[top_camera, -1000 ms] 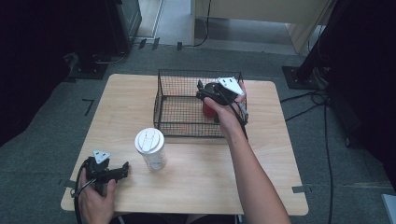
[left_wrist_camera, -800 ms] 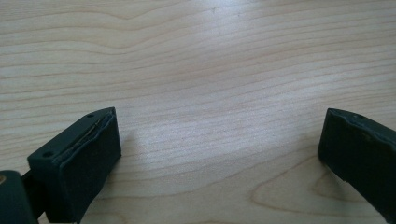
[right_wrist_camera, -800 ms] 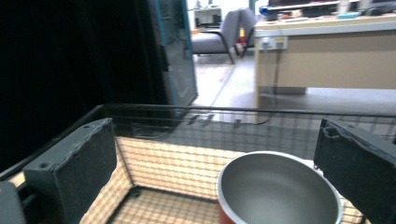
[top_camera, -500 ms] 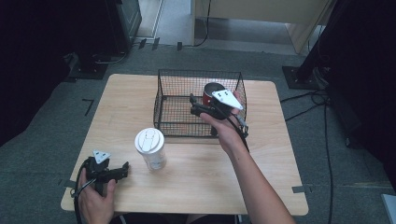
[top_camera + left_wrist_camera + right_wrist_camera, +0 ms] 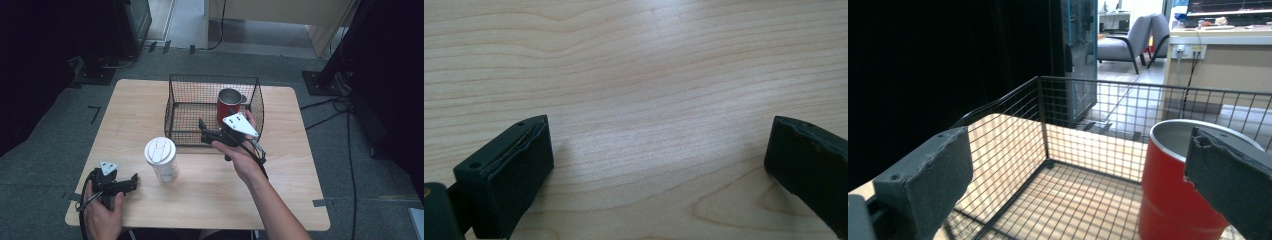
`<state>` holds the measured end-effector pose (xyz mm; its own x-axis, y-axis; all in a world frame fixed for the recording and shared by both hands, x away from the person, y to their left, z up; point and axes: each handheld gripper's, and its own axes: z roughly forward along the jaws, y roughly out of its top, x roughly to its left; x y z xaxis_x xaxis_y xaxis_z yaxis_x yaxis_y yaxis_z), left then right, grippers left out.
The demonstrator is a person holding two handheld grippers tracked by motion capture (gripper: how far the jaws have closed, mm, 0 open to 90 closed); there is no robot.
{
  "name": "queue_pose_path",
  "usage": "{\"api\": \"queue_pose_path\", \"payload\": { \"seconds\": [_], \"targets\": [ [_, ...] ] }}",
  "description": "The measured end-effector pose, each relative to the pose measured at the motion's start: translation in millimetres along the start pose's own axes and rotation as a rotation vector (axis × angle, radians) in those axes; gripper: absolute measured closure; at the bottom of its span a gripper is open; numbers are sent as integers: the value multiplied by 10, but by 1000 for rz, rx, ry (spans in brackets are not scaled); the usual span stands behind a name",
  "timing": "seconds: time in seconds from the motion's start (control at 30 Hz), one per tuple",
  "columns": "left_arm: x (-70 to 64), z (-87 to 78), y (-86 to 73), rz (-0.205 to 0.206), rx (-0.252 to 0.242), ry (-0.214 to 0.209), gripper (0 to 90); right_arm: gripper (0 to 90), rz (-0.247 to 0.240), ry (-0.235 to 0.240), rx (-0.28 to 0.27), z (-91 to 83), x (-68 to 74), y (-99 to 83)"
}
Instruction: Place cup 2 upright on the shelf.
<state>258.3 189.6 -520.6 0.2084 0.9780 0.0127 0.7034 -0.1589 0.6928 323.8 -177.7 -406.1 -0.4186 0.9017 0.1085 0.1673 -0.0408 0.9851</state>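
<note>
One red mug now stands upright at the wire basket's far right | your right gripper has let go, jaws apart, backing leftward | left gripper idle, jaws apart.

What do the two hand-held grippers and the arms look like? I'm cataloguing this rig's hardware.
Each hand-held gripper, left and right, is matt black with two blocky rectangular jaws and a grey three-cornered plate on top bearing small dark dots. Black cables trail from both. The person's forearms are bare, with no sleeves in view.
</note>
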Motion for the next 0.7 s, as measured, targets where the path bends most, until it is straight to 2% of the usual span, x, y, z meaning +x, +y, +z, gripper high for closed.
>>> {"api": "queue_pose_path", "payload": {
  "seconds": [0.37,0.7],
  "targets": [
    [-24,6,8,1,1,-2,0,0,-3,26,18,-187,142,-239],
    [-29,12,12,-2,0,-1,0,0,-17,93,39,-319,380,-460]
  ]
}}
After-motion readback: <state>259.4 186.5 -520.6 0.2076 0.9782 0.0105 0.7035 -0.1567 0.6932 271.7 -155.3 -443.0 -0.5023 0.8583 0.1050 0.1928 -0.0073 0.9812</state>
